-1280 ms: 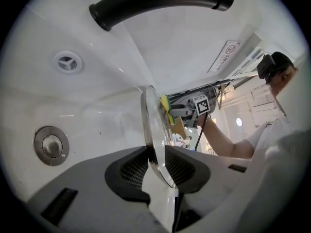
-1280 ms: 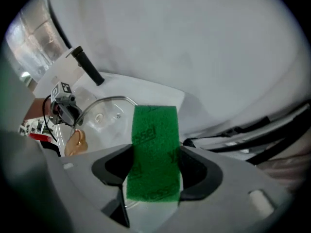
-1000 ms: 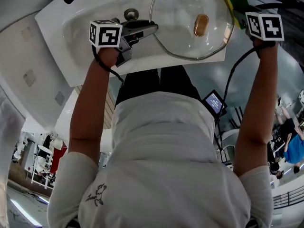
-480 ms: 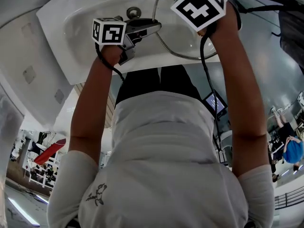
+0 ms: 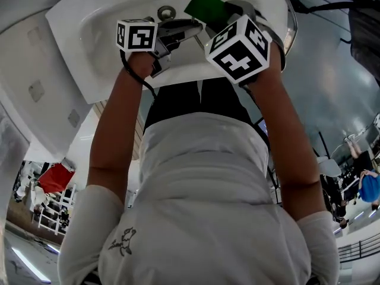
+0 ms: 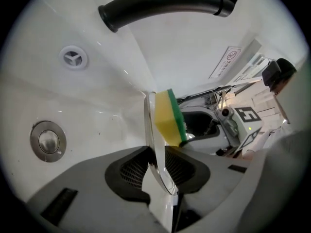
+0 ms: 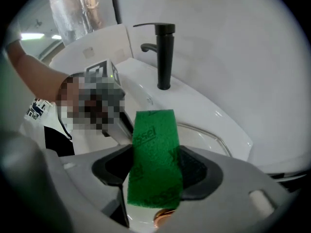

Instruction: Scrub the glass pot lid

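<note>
Right tool [image 7: 154, 166] swung over glass lid [image 6: 151, 125] with sponge [image 5: 205, 6], left tool [image 6: 158, 171] clamping it

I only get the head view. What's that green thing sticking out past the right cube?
Observer: A sponge, clamped between the right gripper jaws.
Visitor: Is it green all through?
Observer: No. The left gripper view shows a yellow body behind the green scouring layer.
Visitor: And what does the other one hold?
Observer: The left gripper pinches the glass pot lid by its rim, seen edge-on between the jaws.
</note>
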`<state>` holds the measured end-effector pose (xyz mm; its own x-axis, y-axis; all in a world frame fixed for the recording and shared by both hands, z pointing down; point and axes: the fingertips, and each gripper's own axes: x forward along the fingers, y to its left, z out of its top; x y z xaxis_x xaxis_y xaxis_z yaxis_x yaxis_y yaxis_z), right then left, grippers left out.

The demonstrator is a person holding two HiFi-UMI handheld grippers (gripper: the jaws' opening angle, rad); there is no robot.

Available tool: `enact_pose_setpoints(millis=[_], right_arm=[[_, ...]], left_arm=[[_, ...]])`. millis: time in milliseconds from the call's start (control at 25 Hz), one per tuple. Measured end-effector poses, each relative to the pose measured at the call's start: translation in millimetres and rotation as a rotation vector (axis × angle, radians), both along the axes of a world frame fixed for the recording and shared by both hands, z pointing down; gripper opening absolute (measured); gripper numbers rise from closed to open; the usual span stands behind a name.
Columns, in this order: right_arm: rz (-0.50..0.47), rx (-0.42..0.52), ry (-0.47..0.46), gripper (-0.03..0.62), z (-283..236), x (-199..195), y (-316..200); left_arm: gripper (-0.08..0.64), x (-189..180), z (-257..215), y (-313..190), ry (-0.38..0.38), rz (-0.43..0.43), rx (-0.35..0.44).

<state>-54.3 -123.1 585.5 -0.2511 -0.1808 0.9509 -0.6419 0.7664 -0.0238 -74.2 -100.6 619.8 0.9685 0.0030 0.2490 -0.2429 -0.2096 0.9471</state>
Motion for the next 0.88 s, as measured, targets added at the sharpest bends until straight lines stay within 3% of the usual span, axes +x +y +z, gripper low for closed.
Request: enact_pose_setpoints(millis=[320, 520, 720, 880], right_arm=[[0.085, 0.022, -0.055, 0.287, -5, 5, 43], [0.053, 0.003, -0.032, 0.285, -3, 23, 82], [0.034, -0.043, 0.009, 0.285, 4, 60, 130], [0.11, -0.111, 0.013, 0.285, 12, 109, 160]], left_arm=[[0.104, 0, 0, 7, 0.028, -0.004, -0.03], [0.103, 0, 1, 7, 0.026, -0.004, -0.037], [0.103, 1, 1, 8, 0.012, 0.002, -0.038], [0.103, 1, 1, 8, 0.005, 0.008, -0.034]])
